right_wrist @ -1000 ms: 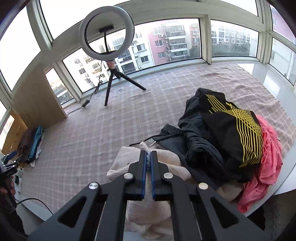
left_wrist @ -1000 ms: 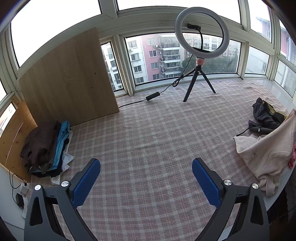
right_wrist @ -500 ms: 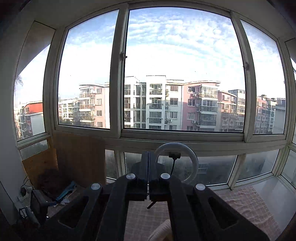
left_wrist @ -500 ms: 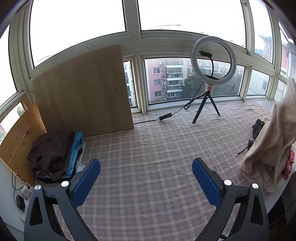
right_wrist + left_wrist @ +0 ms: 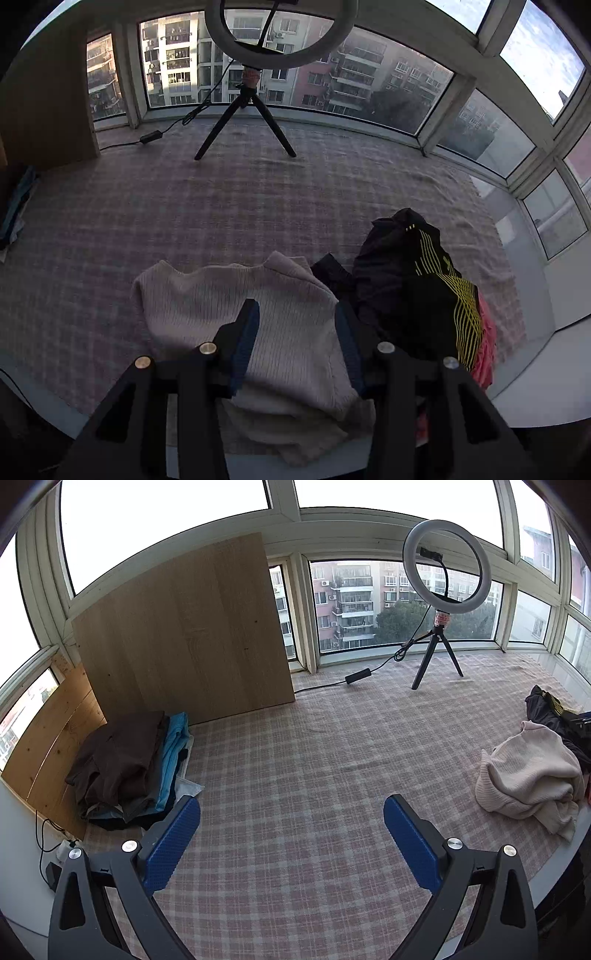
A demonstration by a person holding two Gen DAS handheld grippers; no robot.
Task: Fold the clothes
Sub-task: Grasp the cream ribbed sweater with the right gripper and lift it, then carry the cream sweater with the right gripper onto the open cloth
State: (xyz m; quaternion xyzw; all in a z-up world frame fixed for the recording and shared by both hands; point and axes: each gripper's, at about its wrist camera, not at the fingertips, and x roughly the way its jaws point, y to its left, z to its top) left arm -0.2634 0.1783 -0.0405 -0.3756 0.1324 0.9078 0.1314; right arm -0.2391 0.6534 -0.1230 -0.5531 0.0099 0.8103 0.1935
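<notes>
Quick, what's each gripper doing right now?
Left gripper: open, holding nothing.
Right gripper: open above the cream sweater, holding nothing.

Right tool [image 5: 295, 325], jaws apart, above cream ribbed sweater [image 5: 236, 299] beside black-and-yellow garment [image 5: 413, 291].

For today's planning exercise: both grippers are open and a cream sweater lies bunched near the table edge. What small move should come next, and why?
Probably lower the right gripper and close it on the cream sweater directly beneath it. The sweater lies crumpled beside the black and yellow garment, while the checked cloth ahead of the left gripper is free for spreading it flat.
</notes>
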